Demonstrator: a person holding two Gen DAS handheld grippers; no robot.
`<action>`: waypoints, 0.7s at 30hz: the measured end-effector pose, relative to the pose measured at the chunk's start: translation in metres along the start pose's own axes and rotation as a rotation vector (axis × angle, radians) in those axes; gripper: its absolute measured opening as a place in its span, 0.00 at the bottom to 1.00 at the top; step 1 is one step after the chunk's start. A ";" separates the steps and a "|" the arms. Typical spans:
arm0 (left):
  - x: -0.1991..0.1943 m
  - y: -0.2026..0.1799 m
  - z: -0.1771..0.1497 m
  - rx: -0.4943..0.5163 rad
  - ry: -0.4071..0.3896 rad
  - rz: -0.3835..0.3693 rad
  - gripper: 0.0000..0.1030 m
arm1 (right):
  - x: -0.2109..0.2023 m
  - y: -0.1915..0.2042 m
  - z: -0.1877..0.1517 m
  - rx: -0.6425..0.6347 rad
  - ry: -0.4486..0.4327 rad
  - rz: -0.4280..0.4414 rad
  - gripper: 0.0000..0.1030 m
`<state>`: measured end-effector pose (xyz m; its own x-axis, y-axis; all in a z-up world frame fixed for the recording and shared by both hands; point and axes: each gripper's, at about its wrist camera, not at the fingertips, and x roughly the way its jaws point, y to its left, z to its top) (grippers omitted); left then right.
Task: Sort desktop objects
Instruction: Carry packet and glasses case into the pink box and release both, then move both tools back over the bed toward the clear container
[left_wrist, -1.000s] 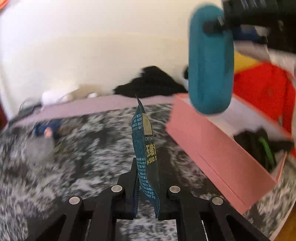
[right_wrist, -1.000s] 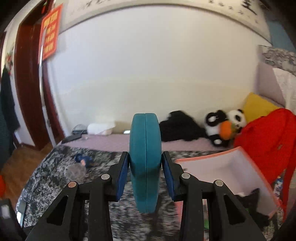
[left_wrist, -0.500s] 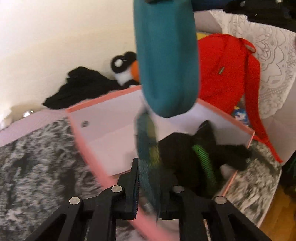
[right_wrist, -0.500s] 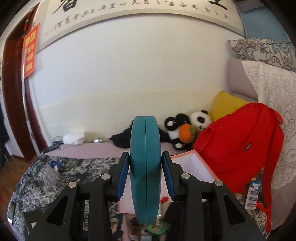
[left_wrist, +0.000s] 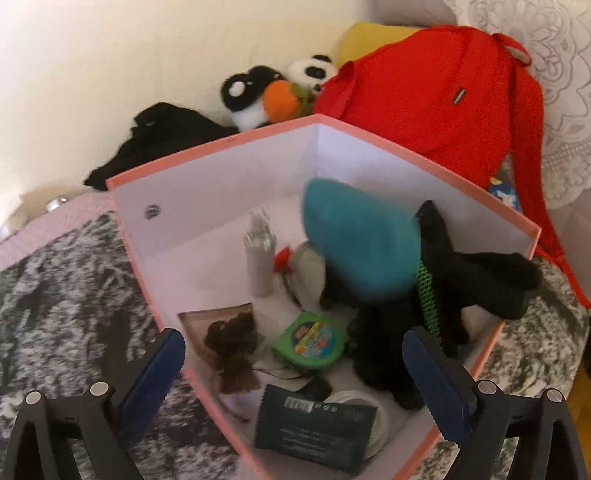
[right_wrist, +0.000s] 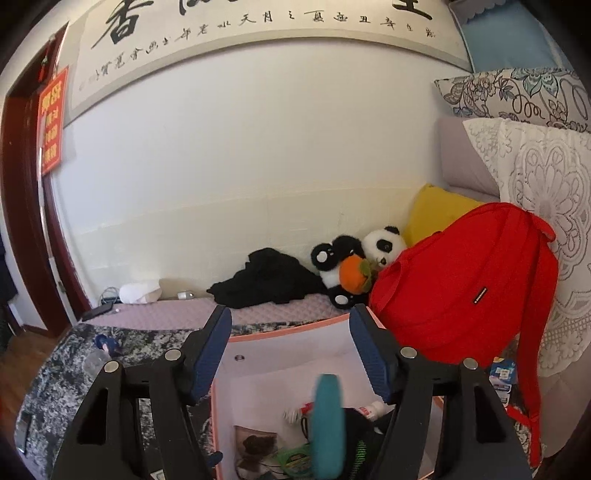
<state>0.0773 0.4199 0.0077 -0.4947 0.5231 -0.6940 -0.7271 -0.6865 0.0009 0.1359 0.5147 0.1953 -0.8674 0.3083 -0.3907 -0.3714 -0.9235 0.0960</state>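
Both jaws wide, empty: left gripper (left_wrist: 293, 360); right gripper (right_wrist: 290, 350); above pink box (left_wrist: 406, 147).

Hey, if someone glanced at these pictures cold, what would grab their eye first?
Probably the red backpack leaning behind the pink box, beside the panda plush. Next, the blurred teal case over the box's clutter, below both open tools, left and right.

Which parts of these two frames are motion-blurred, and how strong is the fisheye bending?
Left wrist view: the teal case above the pink box is smeared; the dark packet stays fairly sharp. Right wrist view: the same case is a blurred streak, and the calligraphy scroll bows strongly with dark vignetted corners.
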 end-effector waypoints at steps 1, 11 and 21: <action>-0.002 0.002 -0.002 -0.002 -0.001 0.004 0.95 | -0.001 0.001 0.000 -0.001 -0.002 0.000 0.67; -0.045 0.055 -0.032 -0.037 -0.022 0.068 0.95 | -0.008 0.041 0.002 -0.026 -0.011 0.047 0.73; -0.111 0.148 -0.091 -0.072 -0.062 0.293 0.95 | -0.014 0.138 -0.013 -0.188 -0.019 0.111 0.85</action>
<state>0.0677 0.2145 0.0196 -0.7082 0.3261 -0.6262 -0.5145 -0.8457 0.1415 0.1015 0.3802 0.2023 -0.9062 0.2054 -0.3696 -0.2071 -0.9777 -0.0356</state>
